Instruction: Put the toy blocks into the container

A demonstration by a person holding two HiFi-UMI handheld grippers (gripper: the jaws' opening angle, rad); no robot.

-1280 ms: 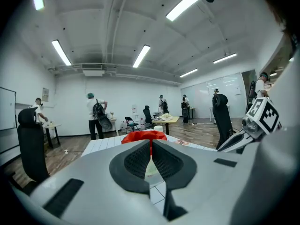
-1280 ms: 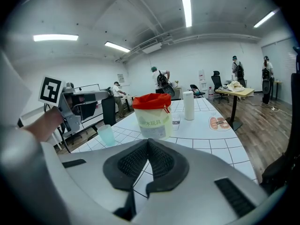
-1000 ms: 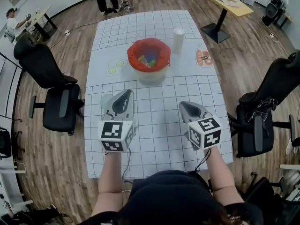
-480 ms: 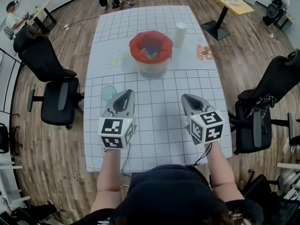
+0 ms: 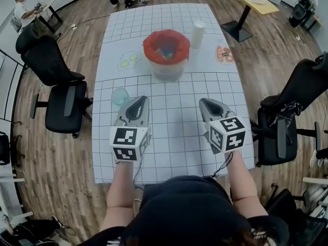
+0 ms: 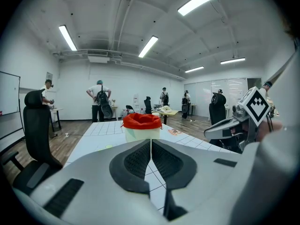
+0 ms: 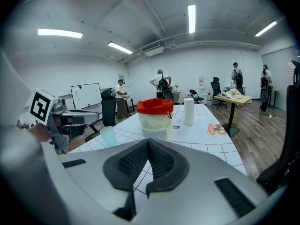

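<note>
The toy blocks point(image 5: 165, 53) lie as a colourful heap inside the container point(image 5: 166, 69), a pale tub with a red liner folded over its rim, standing on the gridded desk point(image 5: 174, 137). No loose block shows on the desk around the container, so the job looks done or close to it.

Just right of the container stands a tall white cylinder point(image 5: 197, 34). On the person's side of the container and to its left sits a pale green cup point(image 5: 120, 96). Well short of the container, the left tool point(image 5: 138, 100) and right tool point(image 5: 204, 103) are held side by side, pointing toward it. Each has its jaws pressed together on nothing.

The likeliest slip is at the cup. It sits just beside the left tool's tip, and a sideways swing would probably topple it. A careless reach toward the container could catch the liner or shove the tub and spill blocks. The narrow cylinder would probably tip at a brush from the right tool.
</note>
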